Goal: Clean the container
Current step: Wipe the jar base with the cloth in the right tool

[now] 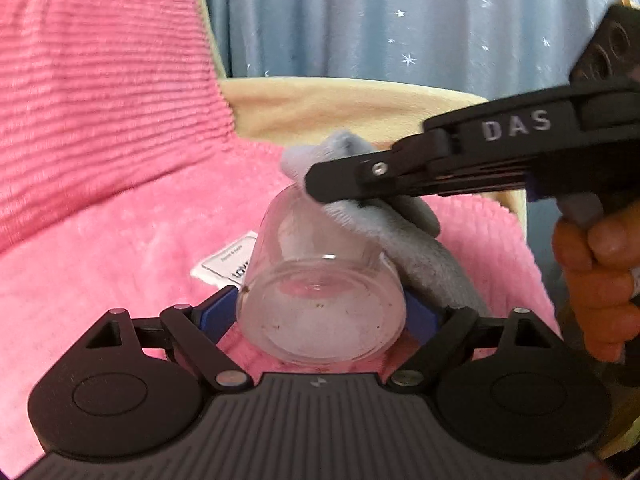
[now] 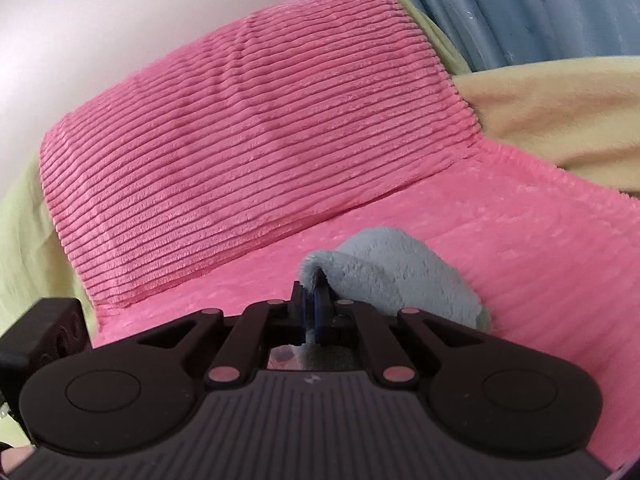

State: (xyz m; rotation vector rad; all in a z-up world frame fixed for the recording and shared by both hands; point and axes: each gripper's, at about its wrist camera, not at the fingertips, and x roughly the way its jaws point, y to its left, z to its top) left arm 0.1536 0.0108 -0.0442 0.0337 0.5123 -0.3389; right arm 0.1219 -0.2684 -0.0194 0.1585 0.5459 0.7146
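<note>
1. Left gripper (image 1: 320, 316): closed on a clear glass jar (image 1: 320, 300). The blue pads clamp its sides, base toward the camera and mouth pointing away, held above the pink plush blanket (image 1: 120, 260).
2. Right gripper (image 1: 320, 188): closed on a folded grey microfibre cloth (image 1: 400, 248). Its tip sits at the far end of the jar, at or just over the mouth. Cloth trails down the jar's right side.
3. In the right wrist view the cloth (image 2: 384, 276) bulges just ahead of the pinched fingers; the jar is all but hidden beneath.
4. Condition: dark specks and a cloudy film show on the jar's base.
5. Step in hand, by judgement: wiping, cloth against glass near the mouth.
6. Next move calls for a steady left-hand clamp while the cloth is worked over the soiled base; smooth glass may slip under sideways pressure.
</note>
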